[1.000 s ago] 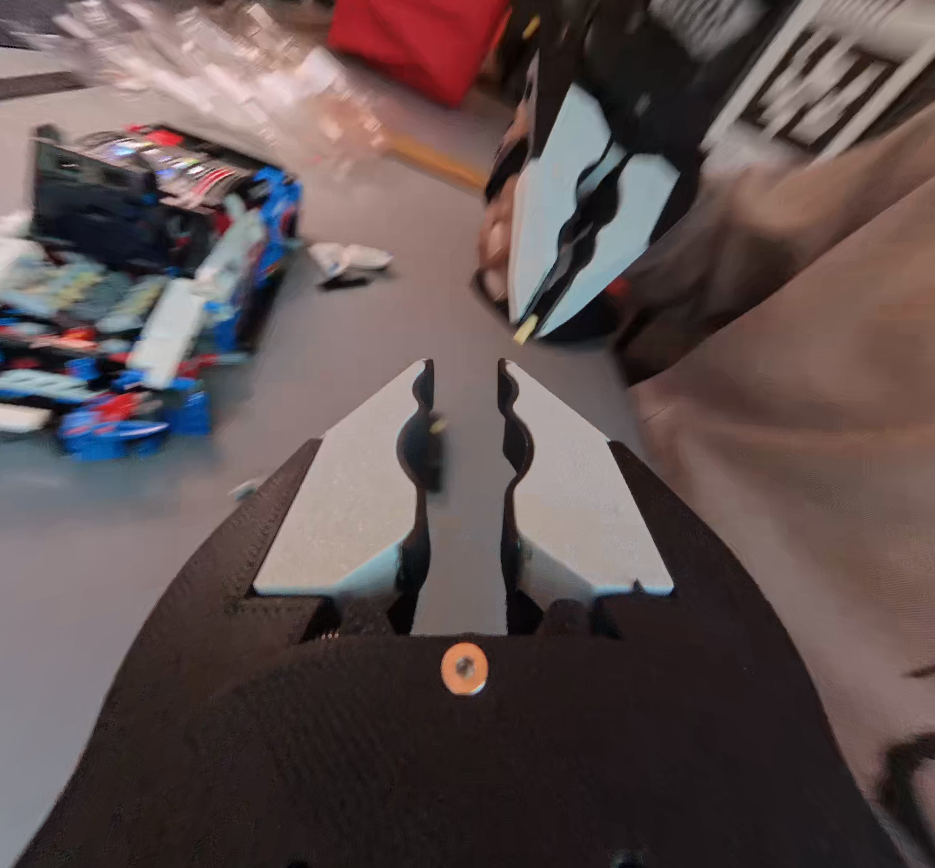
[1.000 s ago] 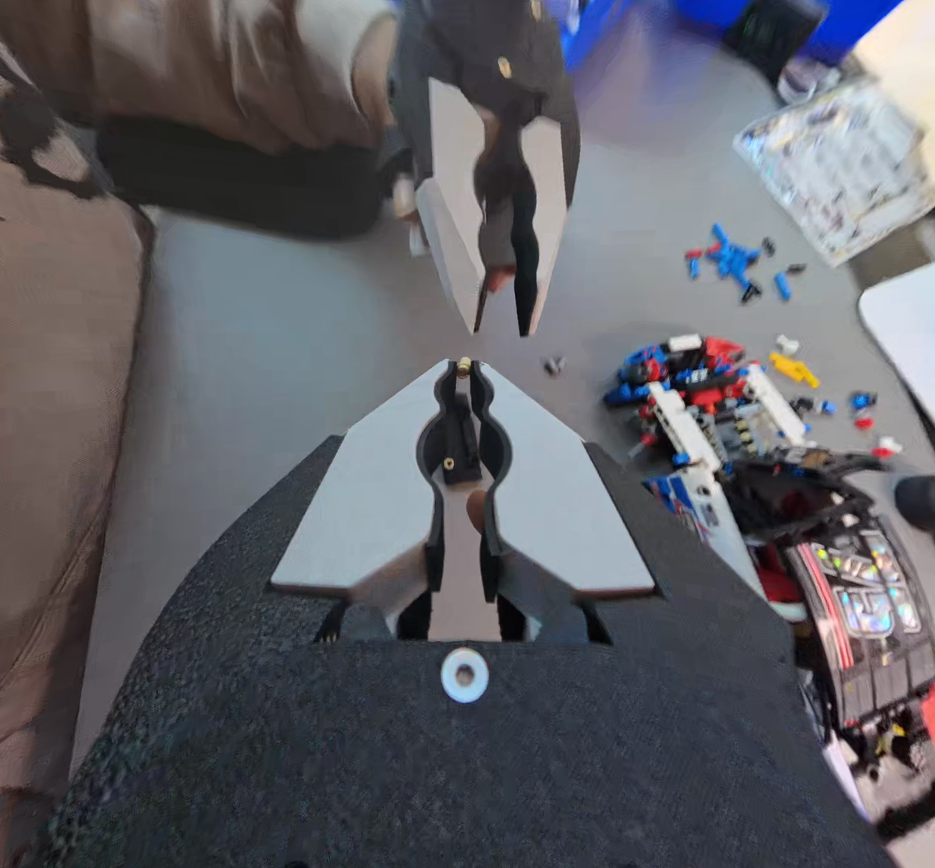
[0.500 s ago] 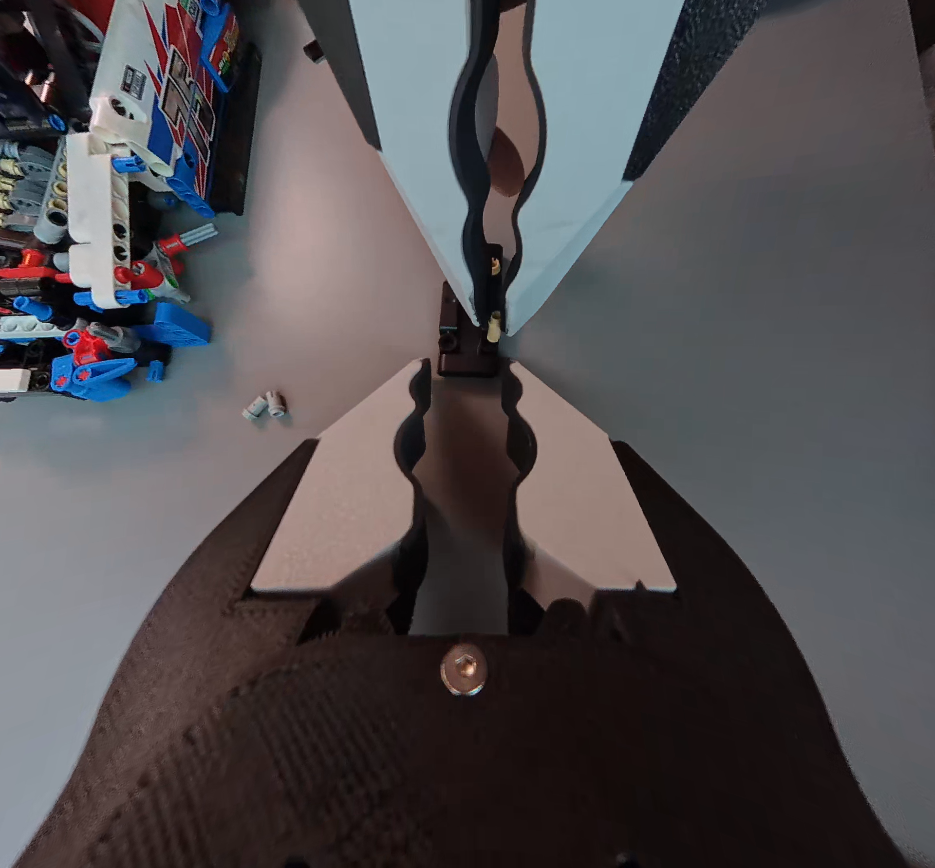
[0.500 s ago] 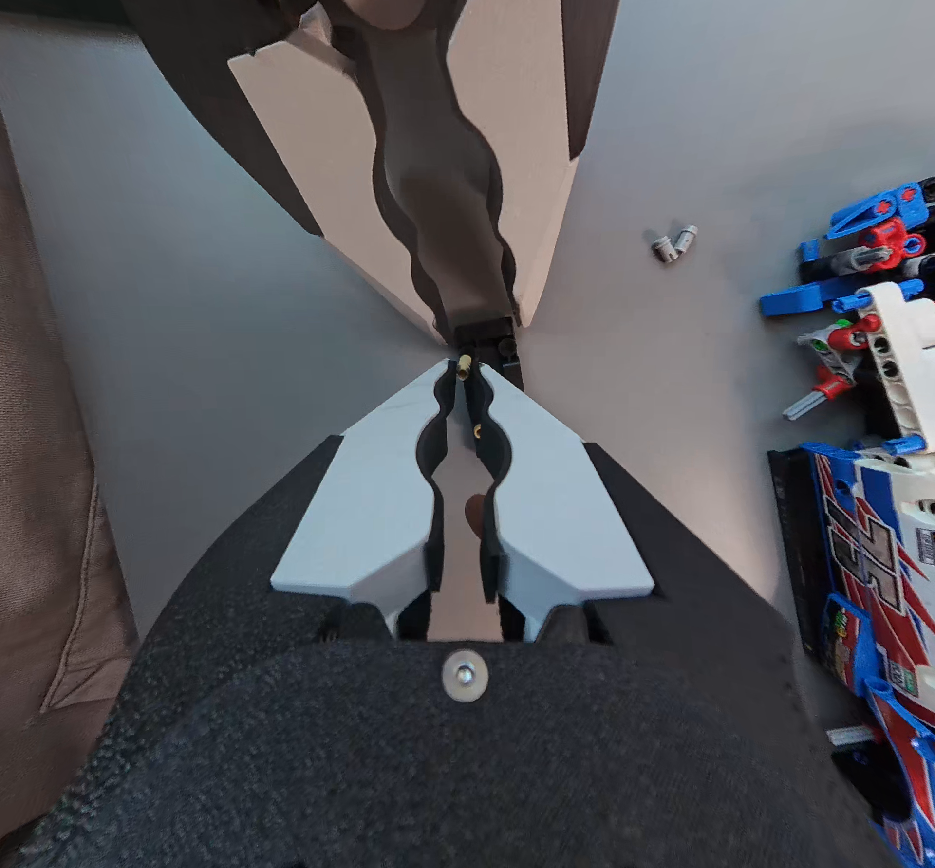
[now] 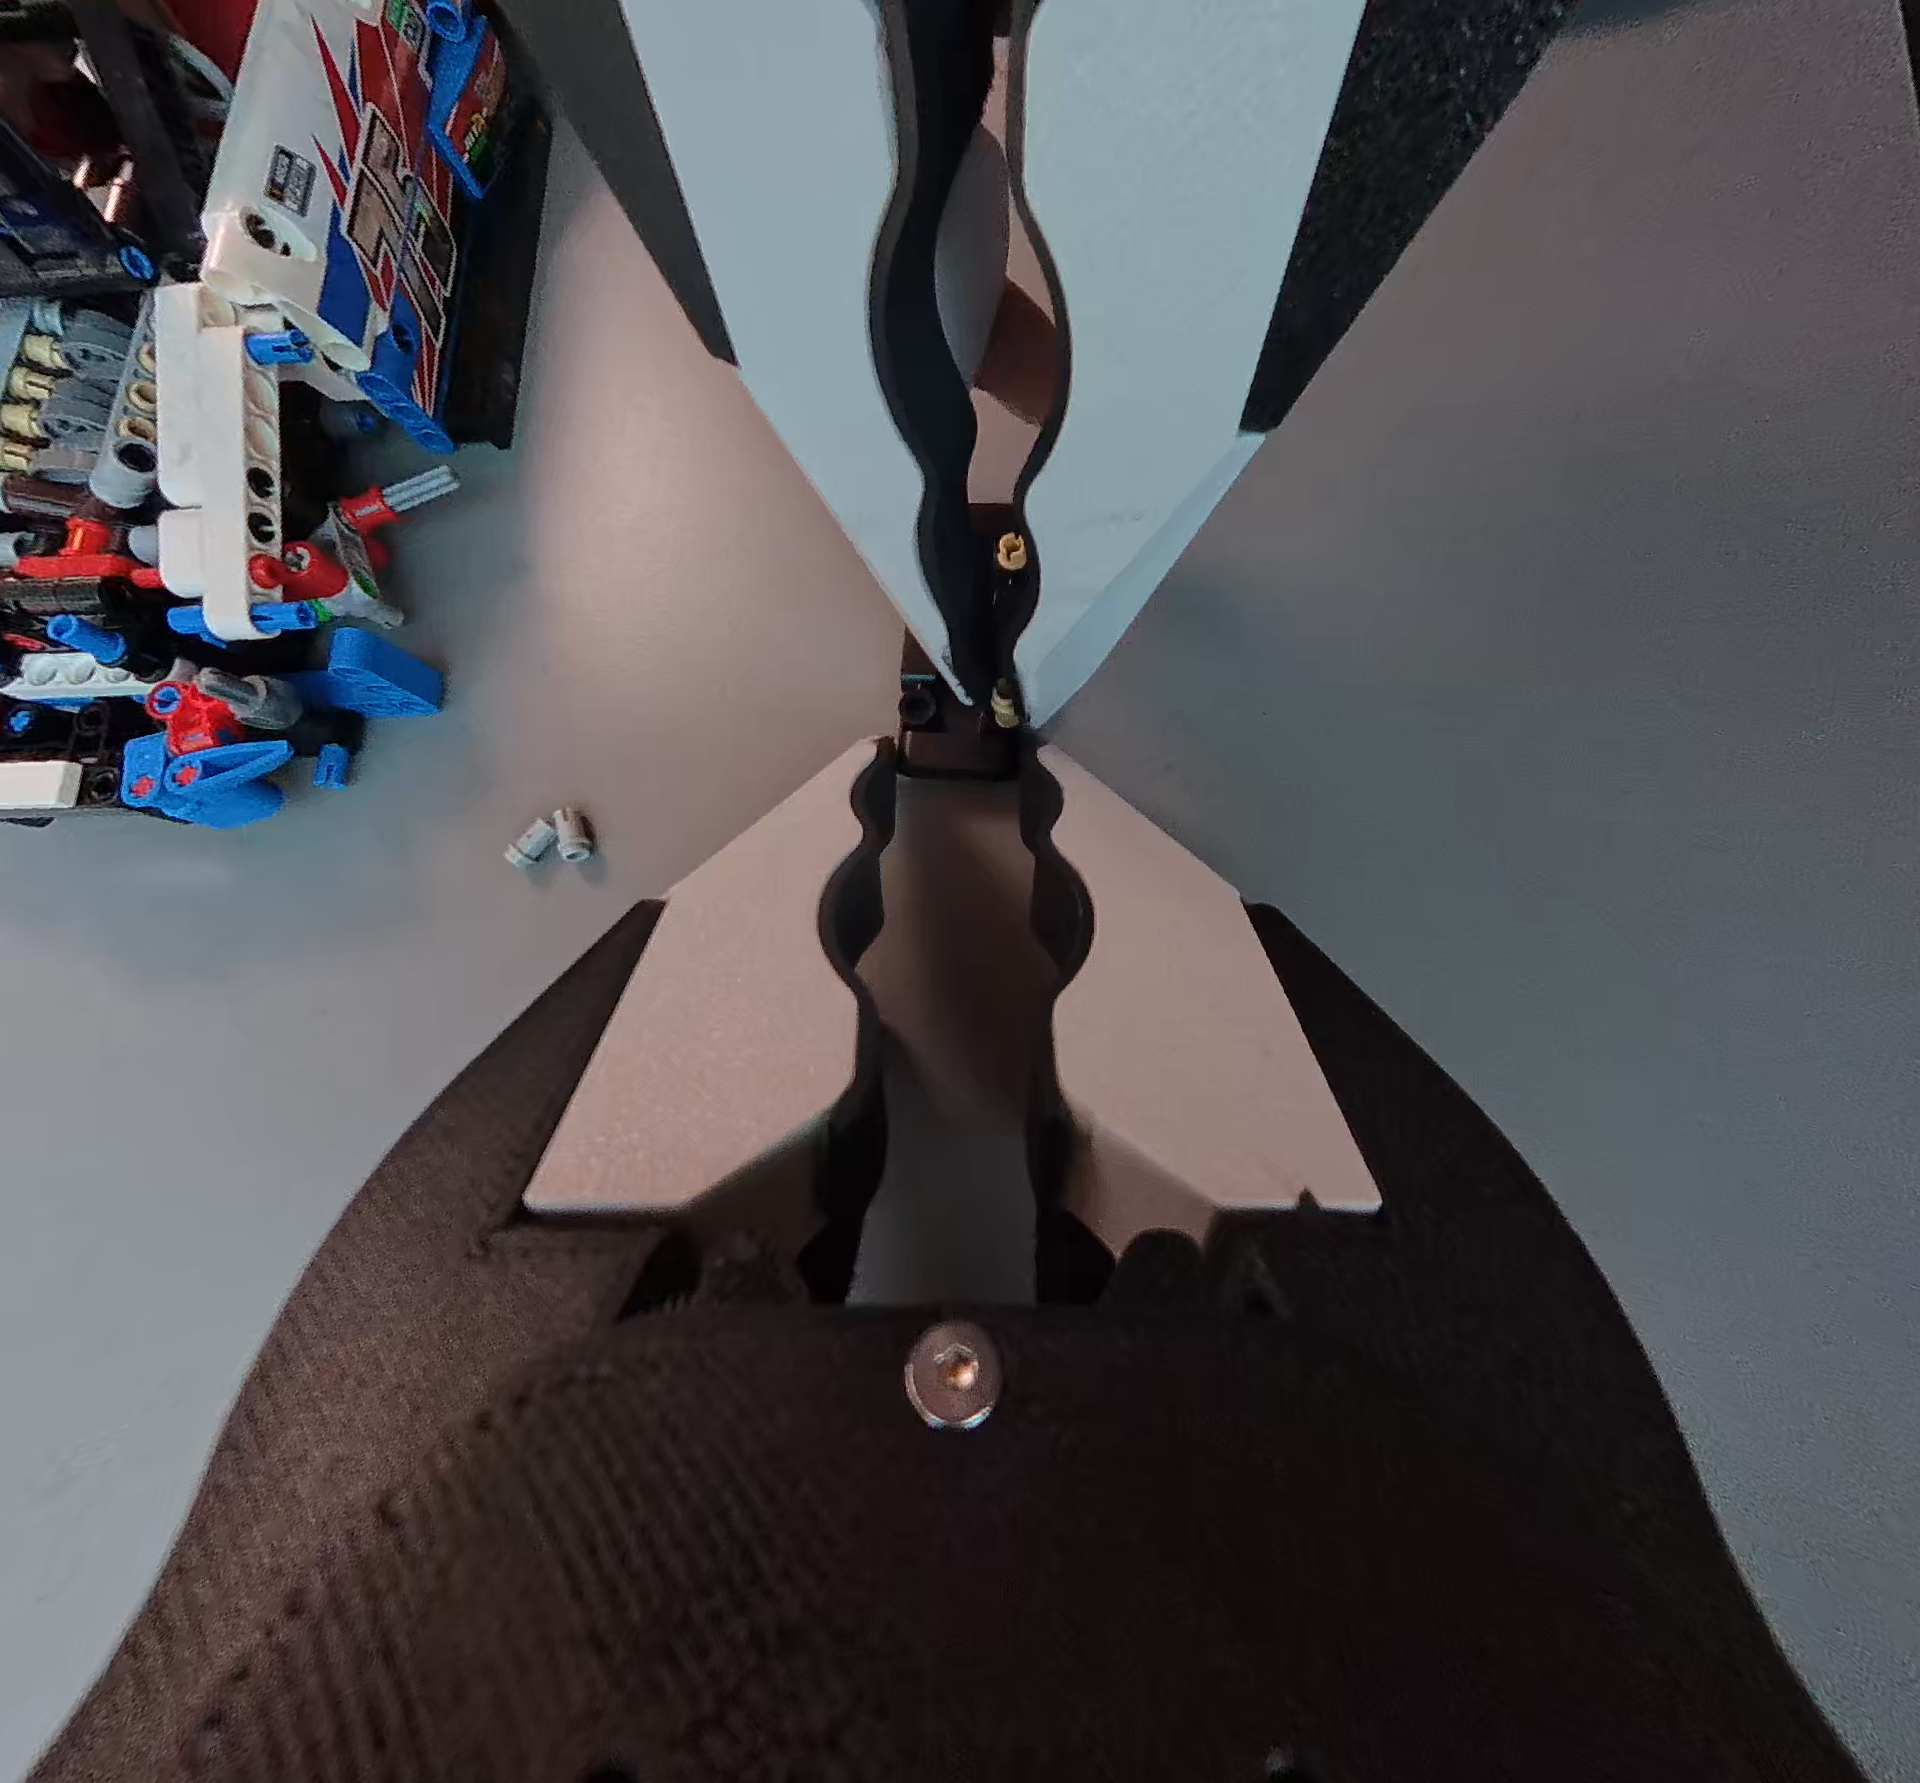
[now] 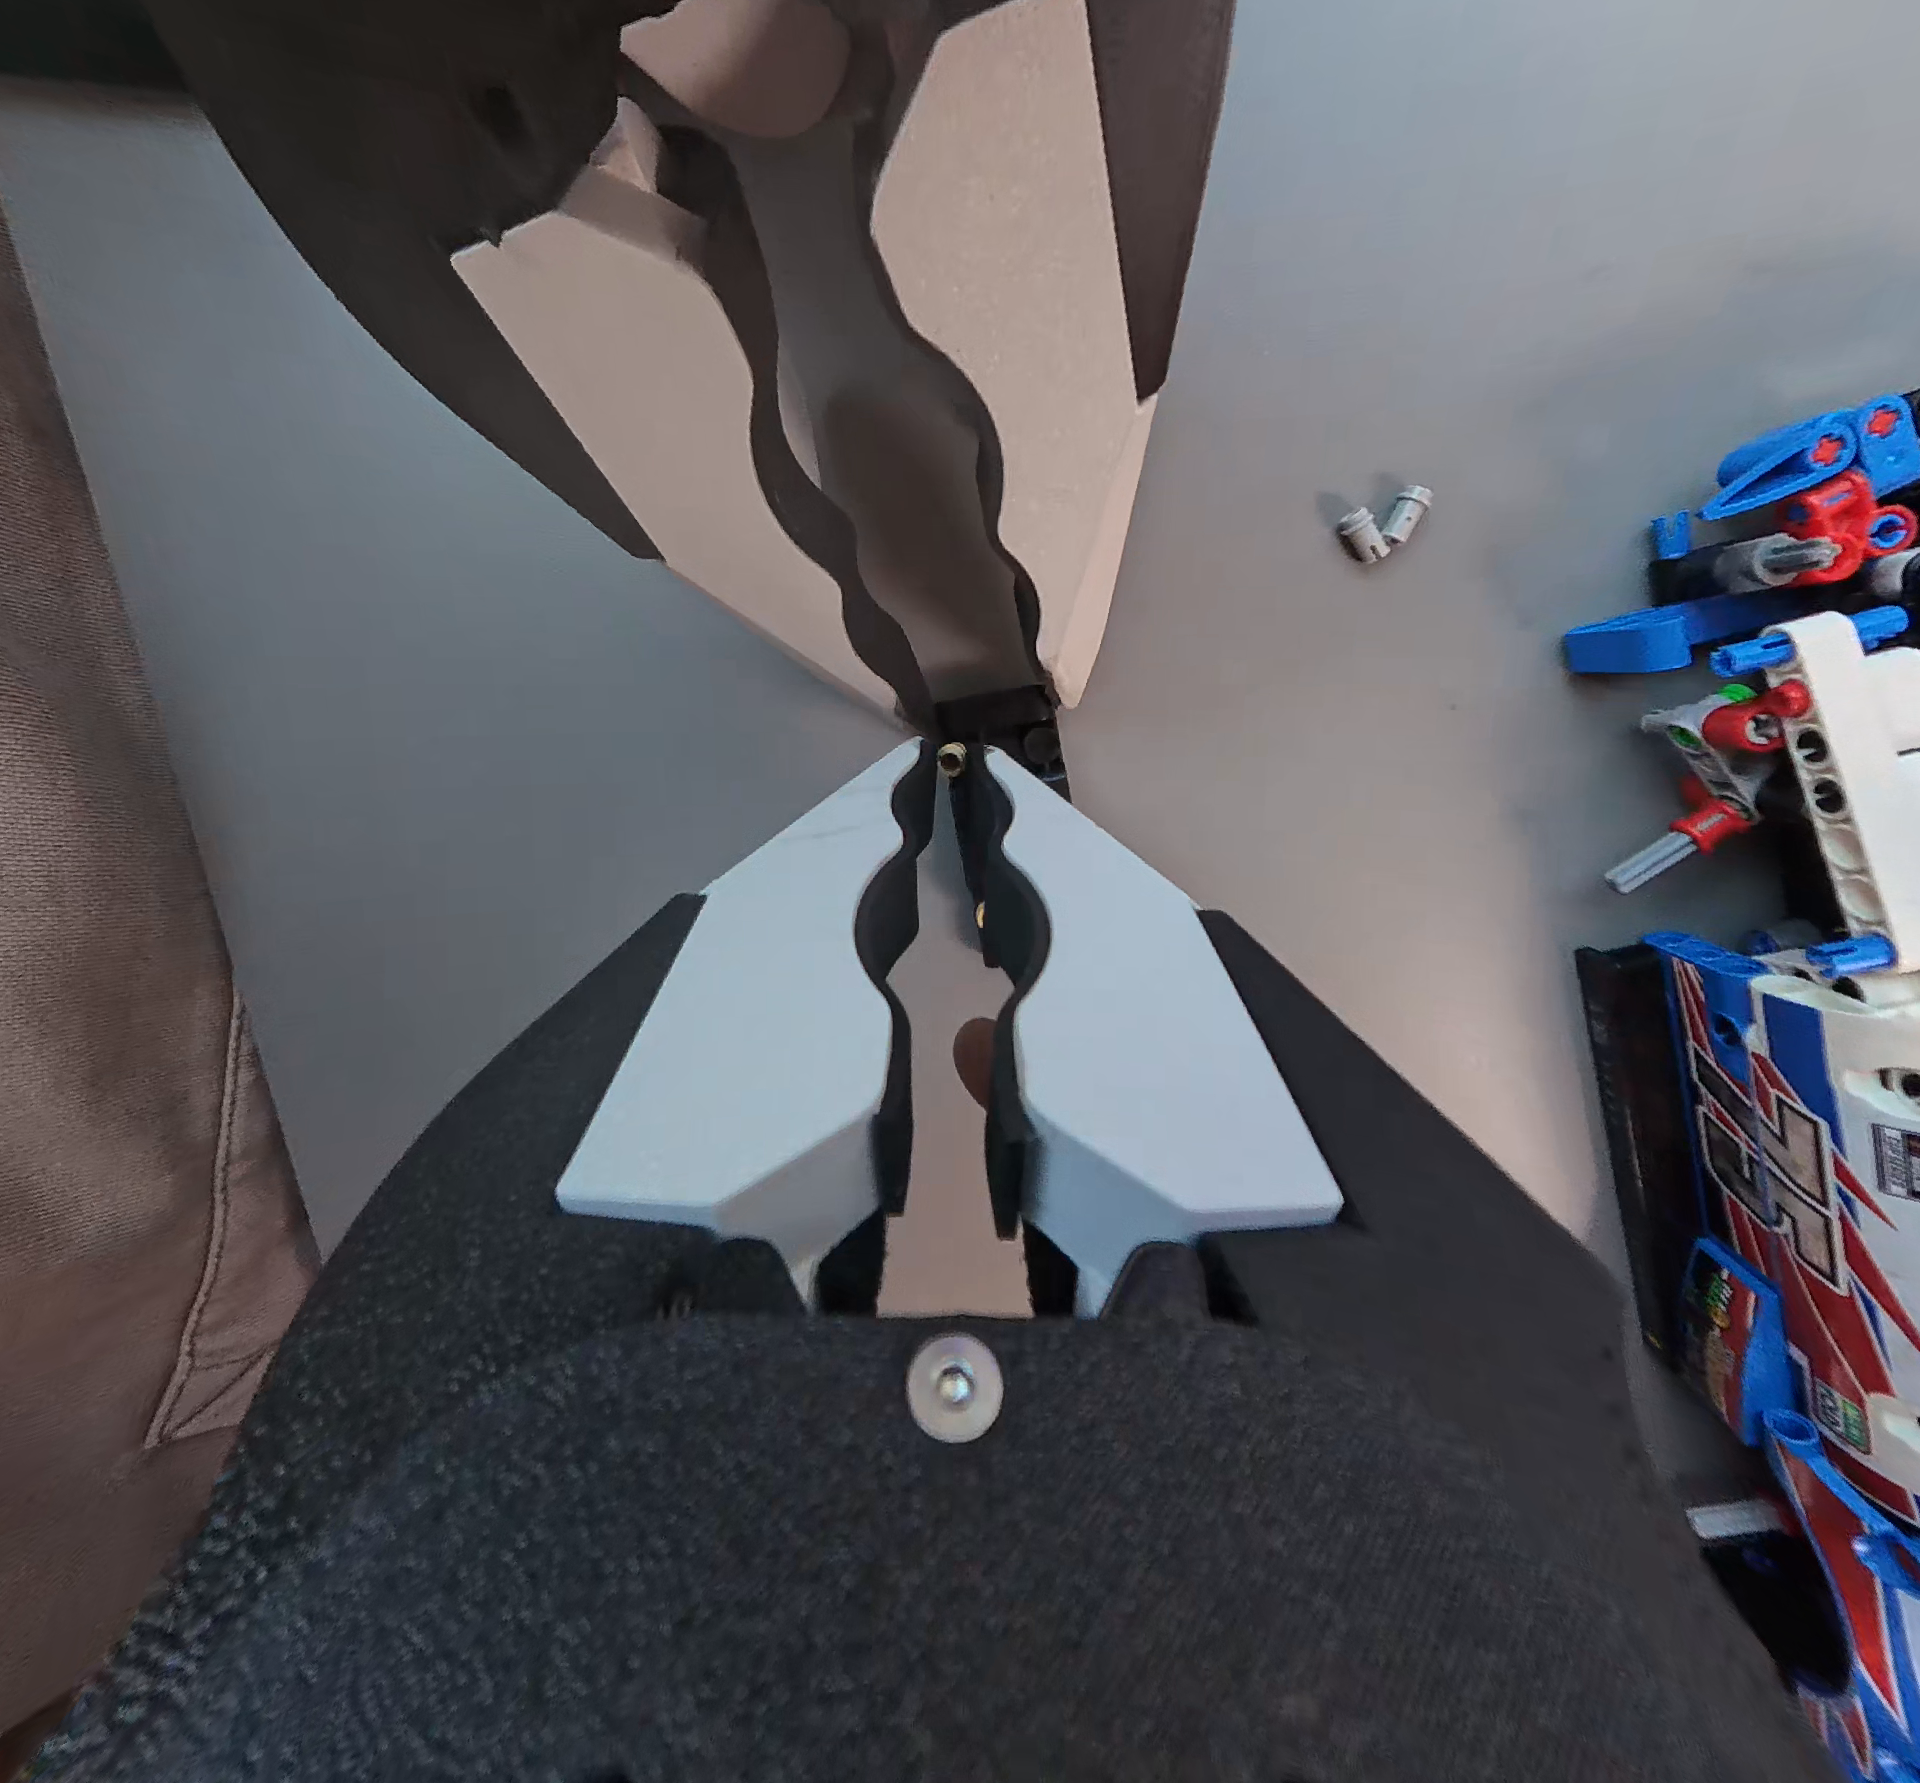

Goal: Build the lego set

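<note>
Car body (image 6: 1808,1162) part-built, loose pins (image 5: 551,837) unused. Left gripper (image 5: 956,757) narrow around black block (image 5: 951,741); right gripper (image 6: 961,757) clamping black beam (image 6: 971,860); joining unfinished.

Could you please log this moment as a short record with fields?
left gripper: tips on a small black piece, grip unclear
right gripper: shut on a thin black beam with tan pins
meeting point: tip to tip above the grey table
loose parts: two grey connectors
model: partly built car at the table's edge
</note>
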`<state>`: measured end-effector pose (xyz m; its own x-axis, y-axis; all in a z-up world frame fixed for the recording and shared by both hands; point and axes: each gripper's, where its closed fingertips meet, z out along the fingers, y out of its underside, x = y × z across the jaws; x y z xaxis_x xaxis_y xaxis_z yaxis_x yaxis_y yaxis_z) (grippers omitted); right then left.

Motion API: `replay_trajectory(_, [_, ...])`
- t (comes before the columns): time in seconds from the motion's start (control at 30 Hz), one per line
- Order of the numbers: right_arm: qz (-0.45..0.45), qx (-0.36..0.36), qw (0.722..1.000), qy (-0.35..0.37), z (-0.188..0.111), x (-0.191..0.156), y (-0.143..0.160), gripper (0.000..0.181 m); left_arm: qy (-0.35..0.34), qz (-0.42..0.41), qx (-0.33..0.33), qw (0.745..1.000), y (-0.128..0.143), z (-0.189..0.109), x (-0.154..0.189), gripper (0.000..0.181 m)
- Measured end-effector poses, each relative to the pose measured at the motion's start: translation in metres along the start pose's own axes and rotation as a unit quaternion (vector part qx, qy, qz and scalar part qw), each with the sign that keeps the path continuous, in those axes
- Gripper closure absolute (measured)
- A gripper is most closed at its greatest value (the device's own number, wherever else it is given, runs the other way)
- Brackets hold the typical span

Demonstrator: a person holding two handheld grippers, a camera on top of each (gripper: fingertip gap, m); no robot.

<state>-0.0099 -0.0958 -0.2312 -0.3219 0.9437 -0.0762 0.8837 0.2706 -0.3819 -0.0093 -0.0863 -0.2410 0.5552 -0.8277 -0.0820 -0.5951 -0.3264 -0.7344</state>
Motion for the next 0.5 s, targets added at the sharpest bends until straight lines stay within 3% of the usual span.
replay_trajectory(0.5, [-0.015, -0.022, 1.0, 0.0, 0.0025, 0.0015, 0.0002, 0.18, 0.0, -0.002, 0.0, 1.0, -0.0007, -0.0004, 0.0005, 0.16])
